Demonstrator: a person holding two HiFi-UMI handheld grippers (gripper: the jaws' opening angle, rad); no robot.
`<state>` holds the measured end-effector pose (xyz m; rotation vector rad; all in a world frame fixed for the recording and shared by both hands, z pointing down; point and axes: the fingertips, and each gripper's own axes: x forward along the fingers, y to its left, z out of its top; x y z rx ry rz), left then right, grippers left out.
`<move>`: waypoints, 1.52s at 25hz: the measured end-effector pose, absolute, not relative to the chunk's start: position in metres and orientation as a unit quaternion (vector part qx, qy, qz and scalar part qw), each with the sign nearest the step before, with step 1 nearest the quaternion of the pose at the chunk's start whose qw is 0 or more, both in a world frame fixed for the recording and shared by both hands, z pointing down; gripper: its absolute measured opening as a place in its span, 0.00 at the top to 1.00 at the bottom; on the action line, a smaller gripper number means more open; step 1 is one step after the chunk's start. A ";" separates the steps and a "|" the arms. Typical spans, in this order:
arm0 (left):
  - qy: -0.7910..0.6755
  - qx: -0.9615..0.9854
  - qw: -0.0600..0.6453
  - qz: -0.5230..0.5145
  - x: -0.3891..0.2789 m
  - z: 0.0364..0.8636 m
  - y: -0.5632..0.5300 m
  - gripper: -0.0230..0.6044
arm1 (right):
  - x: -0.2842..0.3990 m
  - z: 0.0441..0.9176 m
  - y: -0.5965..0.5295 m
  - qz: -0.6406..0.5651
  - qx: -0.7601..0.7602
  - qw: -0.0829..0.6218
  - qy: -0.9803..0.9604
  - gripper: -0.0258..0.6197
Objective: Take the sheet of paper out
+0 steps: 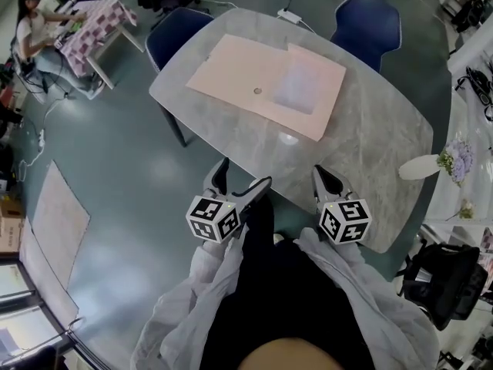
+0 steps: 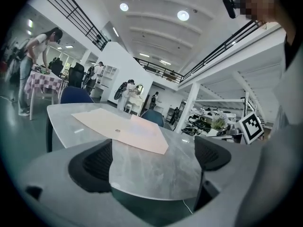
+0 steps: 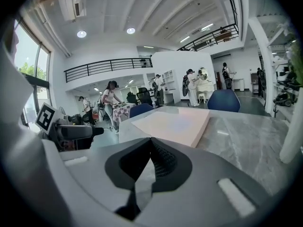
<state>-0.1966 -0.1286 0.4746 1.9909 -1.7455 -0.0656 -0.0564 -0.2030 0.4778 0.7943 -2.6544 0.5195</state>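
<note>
Bright ceiling lights point(image 2: 183, 15) glare overhead; fisheye edges warp and darken.

Lt grey sleeves point(image 1: 192, 295), blk top point(image 1: 285, 299); grey left gripper point(image 1: 242, 177), right gripper point(image 1: 322, 174): blk jaws, marker cubes point(image 1: 214, 218).

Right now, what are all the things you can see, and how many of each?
table: one, grey marble look, in the middle
folder: one, pink, flat on the table's far half
chairs: two, dark blue, behind the table
vase of flowers: one, white with lilac blooms, right side
checked table: one, pink and white, far left, a person at it
bag: one, black, bottom right
left gripper: one, grey, near table edge, jaws apart, empty
right gripper: one, grey, near table edge, jaws together, empty
</note>
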 end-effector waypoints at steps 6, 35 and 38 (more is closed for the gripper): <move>-0.624 0.739 0.253 -0.014 -0.226 0.471 -0.173 0.11 | -0.090 0.468 -0.246 0.186 0.285 0.159 -0.927 0.94; -0.504 0.807 0.307 0.021 -0.289 0.491 -0.336 0.21 | -0.148 0.496 -0.350 0.239 0.374 0.181 -0.877 0.94; -0.494 0.807 0.322 0.018 -0.292 0.494 -0.352 0.25 | -0.145 0.499 -0.355 0.245 0.384 0.181 -0.871 0.94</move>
